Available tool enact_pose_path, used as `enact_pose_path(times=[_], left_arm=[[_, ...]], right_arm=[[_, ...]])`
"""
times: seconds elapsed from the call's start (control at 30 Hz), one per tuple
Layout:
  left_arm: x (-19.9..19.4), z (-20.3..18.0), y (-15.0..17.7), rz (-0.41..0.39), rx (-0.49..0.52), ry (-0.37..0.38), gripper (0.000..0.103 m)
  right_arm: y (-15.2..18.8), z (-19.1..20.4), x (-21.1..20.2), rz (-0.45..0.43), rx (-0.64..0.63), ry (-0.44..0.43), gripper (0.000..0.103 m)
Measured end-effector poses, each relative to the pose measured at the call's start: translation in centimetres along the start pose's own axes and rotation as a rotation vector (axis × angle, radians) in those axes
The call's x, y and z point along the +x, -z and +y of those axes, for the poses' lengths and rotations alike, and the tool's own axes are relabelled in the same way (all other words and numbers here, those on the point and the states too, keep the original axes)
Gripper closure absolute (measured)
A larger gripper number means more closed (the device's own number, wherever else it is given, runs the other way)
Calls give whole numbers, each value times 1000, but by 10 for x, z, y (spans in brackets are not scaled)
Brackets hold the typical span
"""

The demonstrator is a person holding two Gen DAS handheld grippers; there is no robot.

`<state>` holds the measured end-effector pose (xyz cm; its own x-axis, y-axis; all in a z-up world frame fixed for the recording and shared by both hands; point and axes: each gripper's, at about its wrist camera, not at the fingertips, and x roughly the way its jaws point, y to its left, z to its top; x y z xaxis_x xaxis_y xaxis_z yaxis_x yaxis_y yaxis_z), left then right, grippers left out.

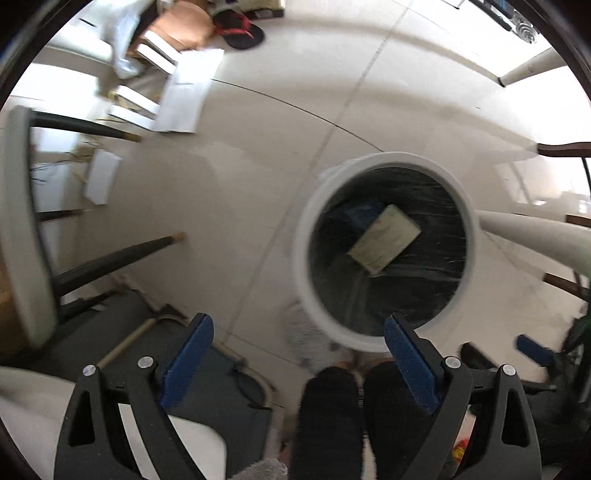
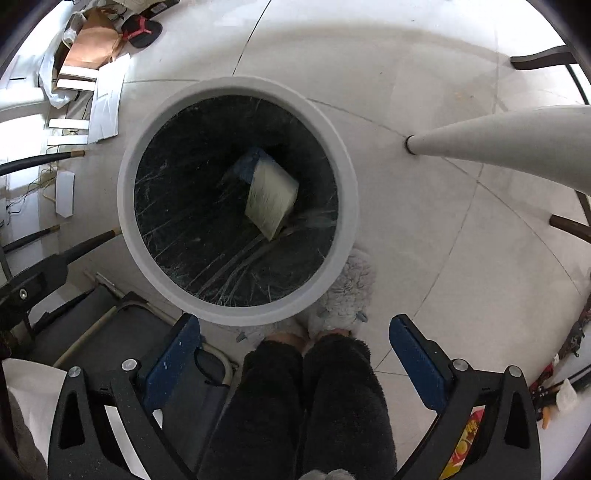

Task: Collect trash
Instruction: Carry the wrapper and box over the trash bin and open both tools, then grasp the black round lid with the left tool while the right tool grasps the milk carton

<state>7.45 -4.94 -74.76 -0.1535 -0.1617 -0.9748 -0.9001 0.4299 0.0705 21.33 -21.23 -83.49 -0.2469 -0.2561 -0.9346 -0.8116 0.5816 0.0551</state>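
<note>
Pale tiled floor (image 2: 424, 229) with thin grout lines, glossy under daylight. Far left in the right wrist view: flat cardboard (image 2: 90, 40), white sheets (image 2: 107, 99), and a black sandal with red straps (image 2: 142, 29). Right: a pale tapered table leg (image 2: 498, 136) meeting the floor through a dark ring. Near left: dark chair legs (image 2: 40, 160) and a grey mat (image 2: 122, 339). Near centre: legs in dark fuzzy trousers (image 2: 303, 398) and fluffy grey slippers (image 2: 347, 291) touching the bin.

Round white bin (image 2: 236, 314) with black liner, standing upright, mouth open to the camera. Inside, on the liner bottom: a pale rectangular packet (image 2: 271, 195), tilted, long axis running from far-left to near-right in the right wrist view, one end on a blue item (image 2: 247, 164). In the left wrist view, bin (image 1: 306, 229) right of centre, packet (image 1: 384, 240) lying diagonally, view blurred.

Left gripper (image 1: 295, 363) spread wide, blue pads (image 1: 188, 362) holding nothing. Right gripper (image 2: 293, 363) likewise wide apart, empty, above the bin's near rim.
</note>
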Motion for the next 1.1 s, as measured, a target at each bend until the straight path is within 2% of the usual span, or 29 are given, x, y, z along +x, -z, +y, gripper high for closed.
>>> enact_pose_path(times=[0.13,0.3,0.6,0.87,0.97,1.1], left_arm=[[-25,11,21,-23,-18,-27,8],[-72,17,47,-45,-25,-21,8],[-180,25,89,-81,-35,-26,8],[-277,37,115,-149,-21,31,8],[-313,38,119,-190,-23,59,8],[-365,34,112,-294,-12,72,8]], right_arm=[[10,-1,-26,-48,1,4,0],[32,4,-77,-93,-1,-12,0],[89,18,-194,-135,-41,-27,0],[139,26,-312,-185,-37,-61,0],[152,29,-352,-206,-35,-82,0],[158,27,-411,-278,-16,-131,0]])
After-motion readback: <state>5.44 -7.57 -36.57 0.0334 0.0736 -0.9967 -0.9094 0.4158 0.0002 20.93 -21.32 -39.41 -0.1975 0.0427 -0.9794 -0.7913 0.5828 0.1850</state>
